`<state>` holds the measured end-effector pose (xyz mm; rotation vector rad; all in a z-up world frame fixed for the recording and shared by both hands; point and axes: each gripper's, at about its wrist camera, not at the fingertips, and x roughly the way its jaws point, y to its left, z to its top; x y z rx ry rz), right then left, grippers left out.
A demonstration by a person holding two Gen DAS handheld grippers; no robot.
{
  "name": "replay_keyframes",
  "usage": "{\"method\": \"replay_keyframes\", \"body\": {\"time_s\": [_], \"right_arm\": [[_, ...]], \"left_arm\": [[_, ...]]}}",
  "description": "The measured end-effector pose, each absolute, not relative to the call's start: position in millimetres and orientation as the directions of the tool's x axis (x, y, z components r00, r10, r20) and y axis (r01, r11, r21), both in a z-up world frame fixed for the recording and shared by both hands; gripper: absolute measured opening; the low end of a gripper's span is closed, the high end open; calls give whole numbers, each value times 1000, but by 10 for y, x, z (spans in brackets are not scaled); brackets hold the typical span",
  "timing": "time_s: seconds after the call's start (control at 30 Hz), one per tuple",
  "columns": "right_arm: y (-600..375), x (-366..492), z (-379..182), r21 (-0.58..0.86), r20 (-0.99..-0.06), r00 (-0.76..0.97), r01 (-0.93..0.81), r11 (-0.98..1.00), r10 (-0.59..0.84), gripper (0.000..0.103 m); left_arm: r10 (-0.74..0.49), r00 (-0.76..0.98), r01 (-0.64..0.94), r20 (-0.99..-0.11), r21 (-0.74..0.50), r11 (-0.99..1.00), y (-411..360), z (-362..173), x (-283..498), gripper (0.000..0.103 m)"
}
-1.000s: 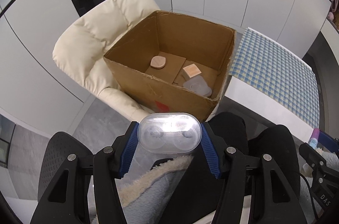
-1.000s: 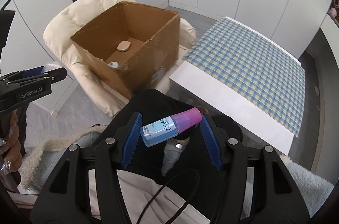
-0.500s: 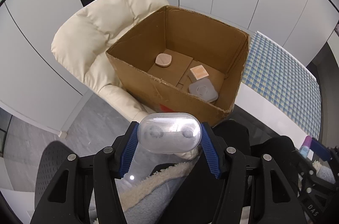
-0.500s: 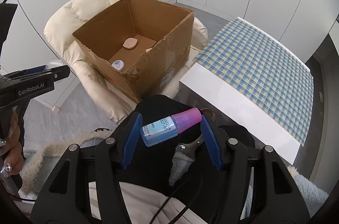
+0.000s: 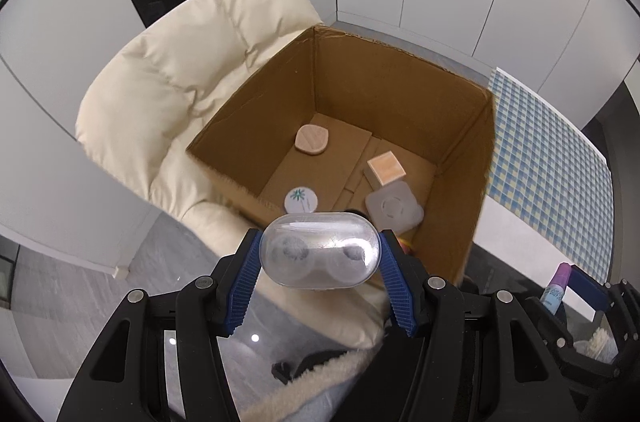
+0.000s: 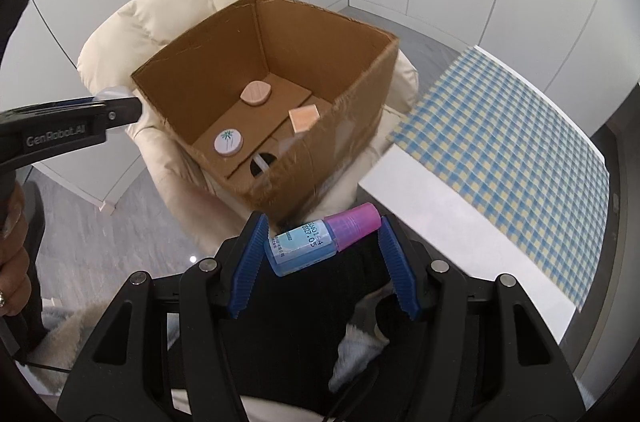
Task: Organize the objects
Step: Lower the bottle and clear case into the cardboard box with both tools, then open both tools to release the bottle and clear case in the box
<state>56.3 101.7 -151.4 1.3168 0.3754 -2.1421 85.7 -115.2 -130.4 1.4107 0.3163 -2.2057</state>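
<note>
Showing grey square lid [image 5: 394, 209], left-wrist only

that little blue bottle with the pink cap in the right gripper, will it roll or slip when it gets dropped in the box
The blue bottle looks round and smooth, so it will probably roll on the flat floor of the cardboard box. It seems small and likely light. The right gripper holds it end to end, so it may pivot or slip.

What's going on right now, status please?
Left hand-held gripper shut on clear case. Right hand-held gripper shut on small blue bottle. Cardboard box ahead, open, unobstructed.
</note>
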Motion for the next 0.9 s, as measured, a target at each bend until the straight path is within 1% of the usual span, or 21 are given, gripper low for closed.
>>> {"method": "replay_keyframes", "body": {"time_s": [0.3,0.57,0.9], "right_arm": [[467,176,-1572,25,-880,-339,667,-744,-334,60],[3,-176,-1650,23,-884,-323,692,-721,-337,60],[-402,-445,-1801,-8,-895,-323,703,-711,-309,60]], "left_arm": [[-307,-308,541,-901,100,-835,-1515,-1475,403,58],[-327,-278,562,-903,123,-818,-1832,-1608,18,59],[-343,-283,557,-896,138,-819,-2023,-1683,-153,59]]}}
